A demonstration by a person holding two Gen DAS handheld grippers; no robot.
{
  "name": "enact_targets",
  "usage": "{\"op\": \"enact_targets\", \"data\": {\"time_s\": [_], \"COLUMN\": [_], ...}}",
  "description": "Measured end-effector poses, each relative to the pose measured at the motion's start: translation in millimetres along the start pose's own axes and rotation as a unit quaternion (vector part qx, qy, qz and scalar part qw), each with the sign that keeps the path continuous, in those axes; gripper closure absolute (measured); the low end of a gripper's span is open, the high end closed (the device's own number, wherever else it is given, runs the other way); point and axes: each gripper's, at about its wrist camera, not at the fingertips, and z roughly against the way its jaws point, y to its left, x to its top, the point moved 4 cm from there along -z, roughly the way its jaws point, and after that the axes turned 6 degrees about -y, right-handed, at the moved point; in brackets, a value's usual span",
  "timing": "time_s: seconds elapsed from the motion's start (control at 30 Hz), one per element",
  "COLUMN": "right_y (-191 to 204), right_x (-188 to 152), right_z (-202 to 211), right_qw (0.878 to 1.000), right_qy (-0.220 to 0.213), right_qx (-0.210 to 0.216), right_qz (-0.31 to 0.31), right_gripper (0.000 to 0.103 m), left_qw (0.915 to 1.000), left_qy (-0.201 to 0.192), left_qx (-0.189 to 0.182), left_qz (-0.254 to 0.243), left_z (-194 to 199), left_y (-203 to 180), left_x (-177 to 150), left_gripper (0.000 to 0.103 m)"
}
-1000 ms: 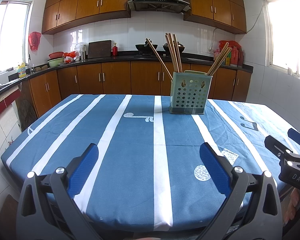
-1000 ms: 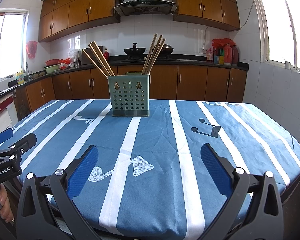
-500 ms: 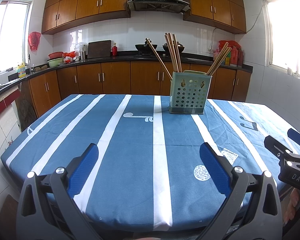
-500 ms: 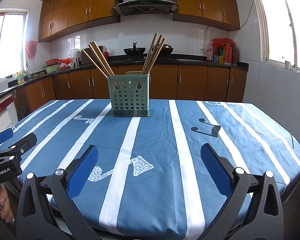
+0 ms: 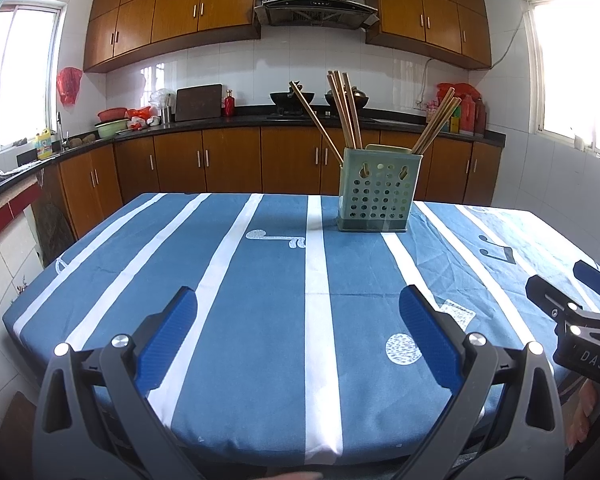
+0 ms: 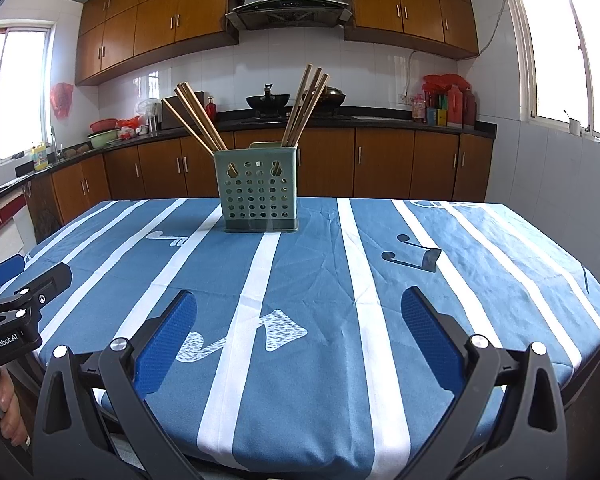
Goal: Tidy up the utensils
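Observation:
A green perforated utensil holder [image 5: 374,200] [image 6: 258,194] stands far back on the blue striped tablecloth [image 5: 260,300] [image 6: 320,280]. Several wooden chopsticks [image 5: 342,110] [image 6: 306,106] lean out of it in separate bunches, left and right. My left gripper [image 5: 298,312] hovers open over the table's near edge, nothing between its blue pads. My right gripper [image 6: 300,312] is open too, also at the near edge and empty. Each gripper shows at the other view's side: the right one [image 5: 580,304] and the left one [image 6: 20,284].
Kitchen counters with wooden cabinets [image 5: 228,164] run behind the table, holding a wok [image 6: 268,101], bottles [image 6: 452,106] and bowls [image 5: 112,122]. A person's hand [image 6: 8,412] holds the left gripper's handle. Windows light both sides.

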Motion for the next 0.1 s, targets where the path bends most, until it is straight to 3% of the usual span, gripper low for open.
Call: {"op": "enact_targets", "data": {"time_s": [0.1], "right_y": [-0.7], "right_x": [0.2], "right_z": [0.0], "right_qw": [1.000], "right_qy": [0.001], "right_qx": [0.000], "right_qz": [-0.001], "right_gripper": [0.002], "left_qw": [1.0000], "left_qy": [0.002], "left_qx": [-0.002], "left_qz": [0.002], "left_z": [-0.3], "left_y": [0.7], "left_x": [0.0], "left_gripper": [0.004]}}
